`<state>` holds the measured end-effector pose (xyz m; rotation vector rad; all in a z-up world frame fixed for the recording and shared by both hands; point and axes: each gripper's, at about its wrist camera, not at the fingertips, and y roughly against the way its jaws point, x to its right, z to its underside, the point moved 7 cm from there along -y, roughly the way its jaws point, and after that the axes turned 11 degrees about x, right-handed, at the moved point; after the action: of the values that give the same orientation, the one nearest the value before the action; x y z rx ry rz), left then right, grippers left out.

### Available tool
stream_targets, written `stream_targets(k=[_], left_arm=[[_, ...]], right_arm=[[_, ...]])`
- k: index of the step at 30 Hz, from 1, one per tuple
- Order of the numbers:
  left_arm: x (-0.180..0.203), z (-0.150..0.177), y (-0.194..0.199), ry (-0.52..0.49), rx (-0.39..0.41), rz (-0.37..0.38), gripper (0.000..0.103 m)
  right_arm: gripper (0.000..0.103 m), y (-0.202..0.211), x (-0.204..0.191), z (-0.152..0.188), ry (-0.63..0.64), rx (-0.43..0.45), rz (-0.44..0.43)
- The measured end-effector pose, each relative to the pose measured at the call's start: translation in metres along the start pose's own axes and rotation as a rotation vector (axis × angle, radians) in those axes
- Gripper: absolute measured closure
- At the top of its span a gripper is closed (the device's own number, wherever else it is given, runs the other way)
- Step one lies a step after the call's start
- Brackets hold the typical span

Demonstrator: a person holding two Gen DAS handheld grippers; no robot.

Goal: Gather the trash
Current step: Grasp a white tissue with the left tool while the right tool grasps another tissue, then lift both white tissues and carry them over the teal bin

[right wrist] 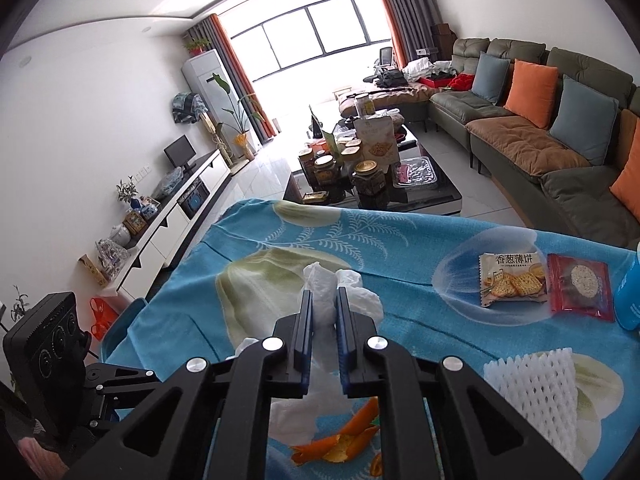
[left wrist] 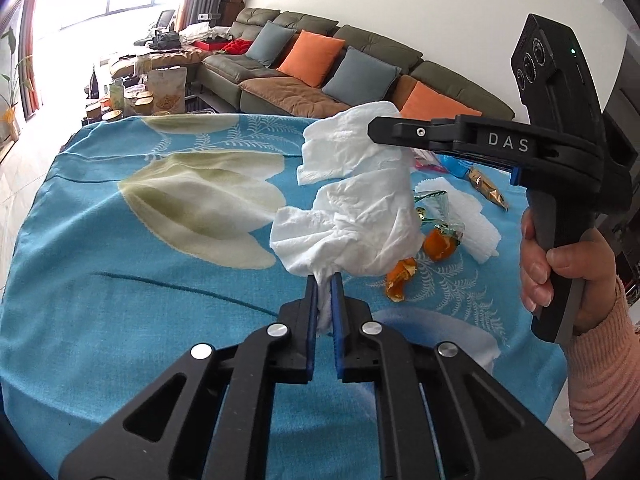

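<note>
My left gripper (left wrist: pixel 324 280) is shut on the lower end of a crumpled white tissue (left wrist: pixel 352 232), which hangs above the blue flowered tablecloth (left wrist: pixel 120 280). Just beyond it, my right gripper (left wrist: pixel 374 130) reaches in from the right, shut on a second white tissue (left wrist: pixel 344 148). In the right wrist view the right gripper (right wrist: pixel 324 296) pinches that tissue (right wrist: pixel 322 280) between its blue pads. Orange peels (left wrist: pixel 400 280) and a clear green candy wrapper (left wrist: pixel 436 200) lie on the cloth behind the tissues. The orange peels (right wrist: pixel 344 440) also show under the right gripper.
A folded white napkin (left wrist: pixel 476 224) and a gold wrapper (left wrist: pixel 488 188) lie far right. A cracker packet (right wrist: pixel 512 280), a red snack packet (right wrist: pixel 580 288), a white foam net (right wrist: pixel 536 392) and a blue container (right wrist: pixel 630 296) sit on the cloth. A cluttered coffee table (right wrist: pixel 432 196) and a sofa (right wrist: pixel 560 152) stand beyond.
</note>
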<state>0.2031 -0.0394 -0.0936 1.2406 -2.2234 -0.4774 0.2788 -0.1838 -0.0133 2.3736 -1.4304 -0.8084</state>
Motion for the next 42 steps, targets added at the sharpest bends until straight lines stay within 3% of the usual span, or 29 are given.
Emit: stream_targets(k=[15,27,42], left_arm=[[-0.034,0.019,0.108,0.081,0.127,-0.030,0.096],[-0.076,0.059,0.185,0.177,0.180,-0.125,0.096],[-0.101,0.076,0.239,0.212,0.231,-0.230,0.096]], right_arm=[[0.093,0.041,-0.053,0.004,-0.006,0.079,-0.133],[0.093,0.037,-0.096,0.034,-0.021,0.043,-0.234],[0.093,0.023,-0.145,0.064,-0.008,-0.014,-0.327]])
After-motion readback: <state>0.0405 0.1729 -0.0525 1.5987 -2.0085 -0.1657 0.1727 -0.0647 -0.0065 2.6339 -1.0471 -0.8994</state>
